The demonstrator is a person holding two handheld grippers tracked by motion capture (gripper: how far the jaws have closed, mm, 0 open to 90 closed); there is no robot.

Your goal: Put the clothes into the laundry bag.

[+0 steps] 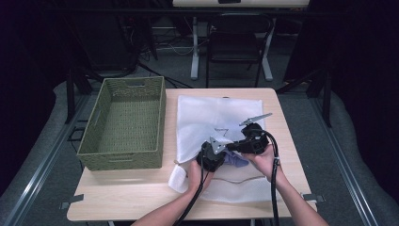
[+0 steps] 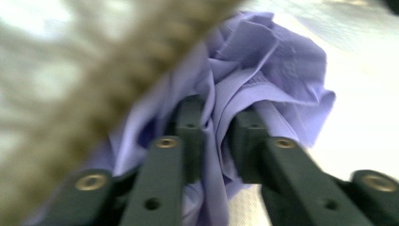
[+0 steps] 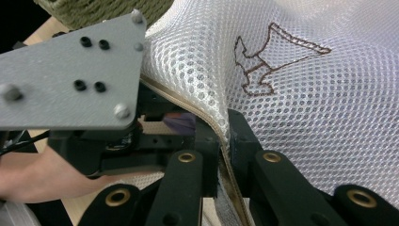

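1. High view: a white mesh bag (image 1: 207,117) is spread from the surface's far edge to its near edge, with a crumpled lilac cloth (image 1: 236,160) at its opening.
2. Left gripper view: the lilac cloth (image 2: 263,70) is pinched by the left hand-held gripper (image 2: 216,136).
3. Right gripper view: the mesh bag's (image 3: 301,94) beige-trimmed rim is clamped by the right hand-held gripper (image 3: 223,136).

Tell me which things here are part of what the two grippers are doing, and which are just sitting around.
In use:
left gripper, shut on the purple cloth
right gripper, pinching the edge of the white mesh bag

Lying about:
green woven basket, left of the bag
chair behind the table
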